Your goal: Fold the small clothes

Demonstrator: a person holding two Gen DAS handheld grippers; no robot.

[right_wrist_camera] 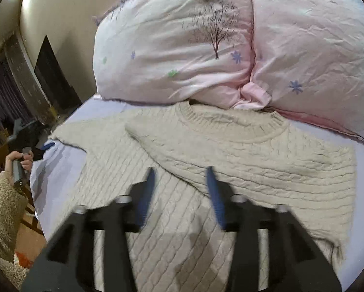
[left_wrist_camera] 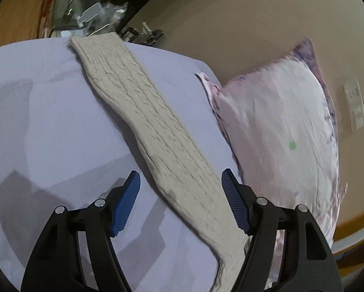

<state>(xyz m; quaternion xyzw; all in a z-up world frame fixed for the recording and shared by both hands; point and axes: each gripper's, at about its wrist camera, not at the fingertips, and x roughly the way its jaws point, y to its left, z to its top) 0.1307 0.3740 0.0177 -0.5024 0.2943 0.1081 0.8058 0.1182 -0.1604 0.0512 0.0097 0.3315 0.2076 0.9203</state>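
The left gripper (left_wrist_camera: pixel 180 200) hangs with jaws apart over a sleeve (left_wrist_camera: pixel 143 112) stretched across the lavender sheet (left_wrist_camera: pixel 43 121). The right gripper (right_wrist_camera: pixel 180 194), blurred but seemingly spread too, hovers above the cream sweater (right_wrist_camera: pixel 230 160), its other sleeve folded across the chest, just below two pink pillows (right_wrist_camera: pixel 182 48).

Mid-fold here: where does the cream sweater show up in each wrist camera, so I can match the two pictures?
Left wrist: only one sleeve of the sweater shows, running diagonally from top left to bottom right between the open fingers.
Right wrist: the whole sweater fills the centre, one sleeve folded across its chest.
Shared landmark: the pink pillow.
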